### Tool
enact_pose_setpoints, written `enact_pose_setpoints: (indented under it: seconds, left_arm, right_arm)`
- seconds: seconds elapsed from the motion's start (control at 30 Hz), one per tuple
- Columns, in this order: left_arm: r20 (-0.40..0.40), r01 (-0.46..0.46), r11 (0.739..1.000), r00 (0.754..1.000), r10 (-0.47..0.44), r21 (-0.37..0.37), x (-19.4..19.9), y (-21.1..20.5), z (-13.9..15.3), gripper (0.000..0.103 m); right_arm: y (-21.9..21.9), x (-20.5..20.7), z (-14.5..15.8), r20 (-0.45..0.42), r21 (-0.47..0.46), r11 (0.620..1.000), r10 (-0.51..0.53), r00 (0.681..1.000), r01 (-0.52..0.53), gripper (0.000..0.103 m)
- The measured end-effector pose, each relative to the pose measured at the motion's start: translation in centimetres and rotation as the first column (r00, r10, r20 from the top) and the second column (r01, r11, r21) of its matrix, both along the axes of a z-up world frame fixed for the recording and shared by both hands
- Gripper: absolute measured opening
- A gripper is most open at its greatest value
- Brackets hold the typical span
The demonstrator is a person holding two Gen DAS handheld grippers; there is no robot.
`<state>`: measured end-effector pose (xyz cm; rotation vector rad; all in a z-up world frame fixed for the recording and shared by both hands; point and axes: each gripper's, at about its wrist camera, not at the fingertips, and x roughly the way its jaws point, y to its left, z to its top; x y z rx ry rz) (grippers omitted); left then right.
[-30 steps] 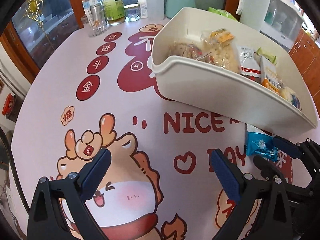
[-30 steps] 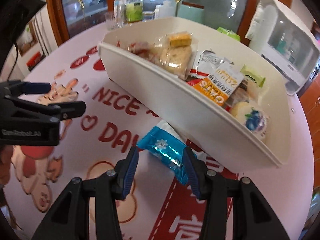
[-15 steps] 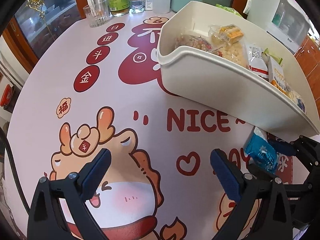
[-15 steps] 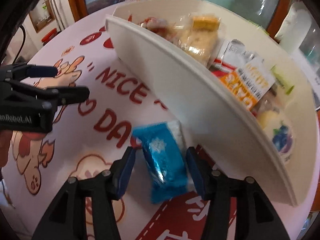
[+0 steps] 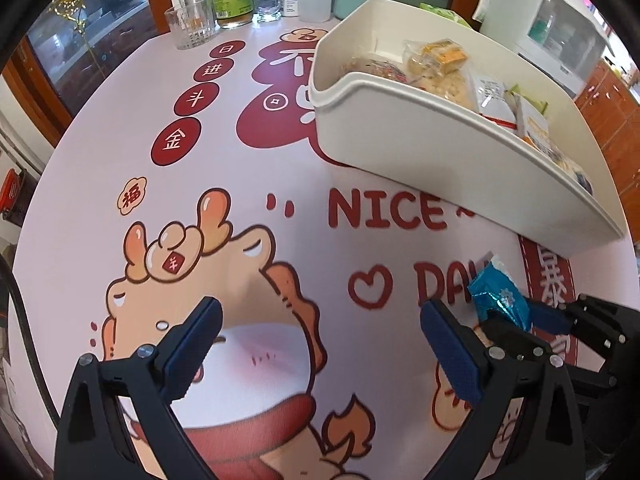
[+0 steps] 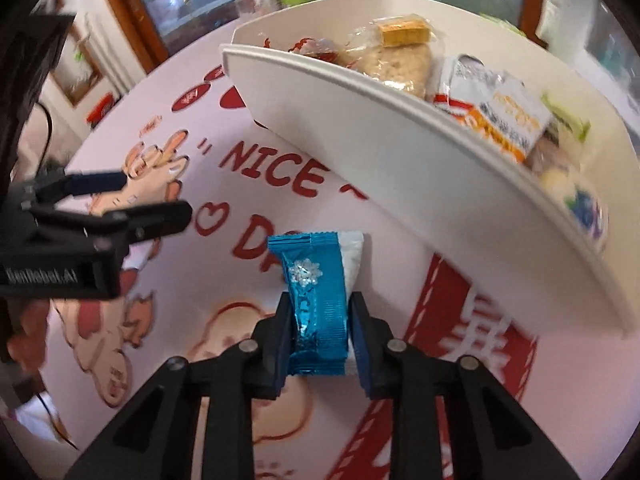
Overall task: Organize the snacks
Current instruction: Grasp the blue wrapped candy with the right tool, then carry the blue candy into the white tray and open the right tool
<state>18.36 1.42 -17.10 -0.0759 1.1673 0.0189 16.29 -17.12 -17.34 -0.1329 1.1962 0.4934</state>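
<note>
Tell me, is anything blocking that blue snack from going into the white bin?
Only the bin's own near wall, which rises between it and the blue snack; the snack must be lifted over the rim. The right gripper is shut on the snack. The left gripper is open, off to the side.

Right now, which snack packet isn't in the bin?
The blue foil packet with a silver snowflake, clamped in the right gripper above the table. Every other packet lies inside the white plastic bin.
</note>
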Motion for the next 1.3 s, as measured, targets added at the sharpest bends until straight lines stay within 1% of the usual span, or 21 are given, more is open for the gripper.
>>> enact_pose_setpoints:
  seconds: [0.13, 0.23, 0.3, 0.47, 0.5, 0.6, 0.67, 0.73, 0.83, 0.97, 1.07, 1.17, 1.3]
  left_arm:
    - [0.016, 0.026, 1.0, 1.0, -0.026, 0.0, -1.3, -0.3, 1.3, 0.099]
    - [0.034, 0.042, 0.999, 0.999, -0.042, 0.001, -1.9, -0.5, 2.5, 0.099]
    - [0.045, 0.055, 0.999, 0.998, -0.055, 0.002, -2.1, -0.8, 3.5, 0.099]
    - [0.104, 0.088, 0.996, 0.991, -0.089, 0.017, -2.3, -1.6, 7.1, 0.099]
    - [0.125, 0.094, 0.995, 0.988, -0.096, 0.024, -2.2, -1.8, 8.2, 0.099]
    - [0.17, 0.1, 0.994, 0.98, -0.105, 0.037, -1.3, -2.1, 10.5, 0.099]
    - [0.196, 0.097, 0.994, 0.975, -0.106, 0.055, -0.6, -2.3, 11.9, 0.101]
    - [0.212, 0.092, 0.992, 0.971, -0.108, 0.082, 0.2, -2.5, 13.2, 0.102]
    - [0.249, 0.076, 0.991, 0.963, -0.103, 0.114, 1.5, -2.7, 15.3, 0.102]
    - [0.294, 0.075, 0.991, 0.95, -0.106, 0.114, 3.7, -2.9, 18.1, 0.102]
    - [0.327, 0.063, 0.99, 0.94, -0.1, 0.123, 5.5, -3.0, 19.9, 0.102]
    - [0.351, 0.051, 0.99, 0.932, -0.095, 0.133, 7.6, -3.5, 21.3, 0.102]
    - [0.361, 0.027, 0.989, 0.929, -0.079, 0.147, 10.4, -4.0, 21.4, 0.102]
  right_arm:
    - [0.1, -1.5, 1.2, -0.001, 0.034, 0.996, -0.087, 0.996, 0.087, 0.026]
    - [0.0, -2.4, 2.9, 0.009, 0.065, 0.986, -0.157, 0.988, 0.156, 0.026]
    - [-0.1, -2.6, 4.1, 0.022, 0.074, 0.98, -0.187, 0.982, 0.184, 0.026]
    - [-1.5, -2.5, 8.5, 0.059, 0.128, 0.952, -0.287, 0.956, 0.278, 0.026]
    - [-1.8, -2.4, 9.6, 0.07, 0.141, 0.946, -0.303, 0.95, 0.291, 0.026]
    - [-2.1, -1.9, 12.1, 0.1, 0.168, 0.936, -0.329, 0.939, 0.31, 0.026]
    - [-2.4, -1.5, 14.1, 0.132, 0.169, 0.931, -0.346, 0.929, 0.323, 0.026]
    - [-2.5, -0.9, 15.5, 0.153, 0.163, 0.93, -0.354, 0.923, 0.33, 0.026]
    - [-2.9, 0.3, 18.0, 0.212, 0.153, 0.928, -0.368, 0.905, 0.341, 0.026]
    - [-3.8, 2.7, 20.6, 0.266, 0.158, 0.919, -0.391, 0.881, 0.36, 0.026]
    - [-4.5, 4.9, 21.9, 0.292, 0.158, 0.909, -0.416, 0.861, 0.385, 0.026]
    - [-5.2, 7.2, 22.7, 0.296, 0.171, 0.896, -0.443, 0.846, 0.409, 0.026]
    - [-5.6, 9.8, 23.1, 0.301, 0.177, 0.881, -0.472, 0.829, 0.438, 0.026]
